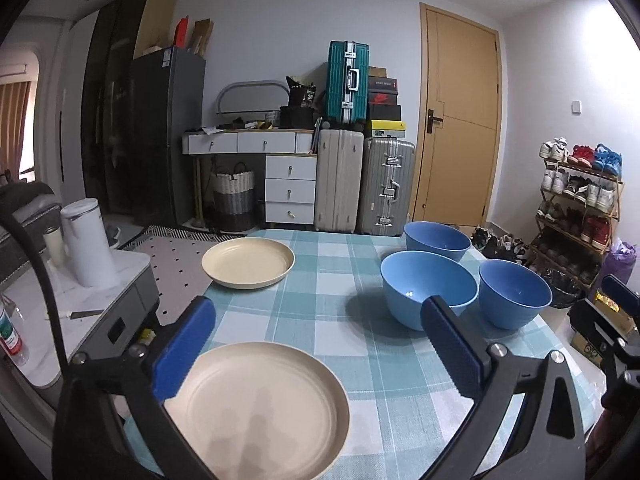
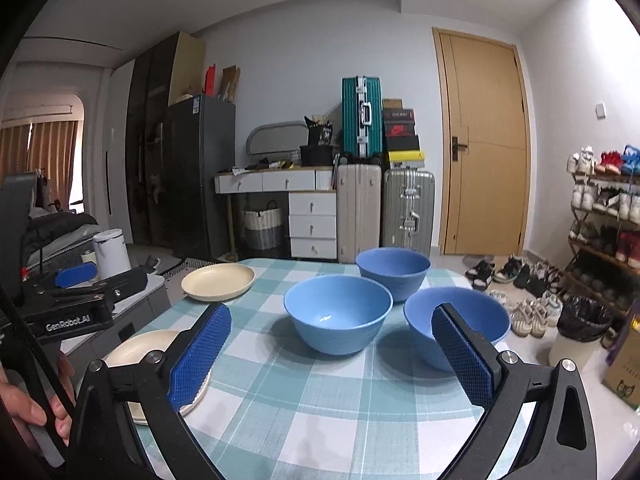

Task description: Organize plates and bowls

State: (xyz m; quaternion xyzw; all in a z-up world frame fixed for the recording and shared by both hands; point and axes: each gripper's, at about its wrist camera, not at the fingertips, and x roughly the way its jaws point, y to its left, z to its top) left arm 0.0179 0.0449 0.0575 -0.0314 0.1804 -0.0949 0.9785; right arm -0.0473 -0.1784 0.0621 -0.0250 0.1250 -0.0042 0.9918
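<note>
At a table [image 1: 320,264] covered in a teal-and-white checked cloth, I hold both grippers above the near edge with nothing in either. My left gripper [image 1: 320,344] has its blue-padded fingers [image 1: 182,350] spread wide apart, framing the near cream plate [image 1: 260,412], which lies flat on the cloth just below and between them without touching the pads. A second cream plate [image 1: 248,262] sits well apart from the first, at the far left corner of the table. My right gripper [image 2: 332,356] is likewise spread wide, its fingers [image 2: 200,356] empty; the right-hand pad stands in front of the nearest right bowl [image 2: 456,322], though I cannot tell whether it touches the rim. Three blue bowls stand upright and unstacked in a loose cluster on the right half of the table: the middle bowl [image 2: 338,312] nearest the centre, the far bowl [image 2: 394,270] behind it, and the right bowl beside it toward the table's edge. In the right wrist view, the left gripper's body and the hand [image 2: 28,400] holding it show at the left edge. Behind the table stand suitcases [image 1: 384,184], a white drawer unit [image 1: 290,190] and a wooden door [image 1: 460,120].
</note>
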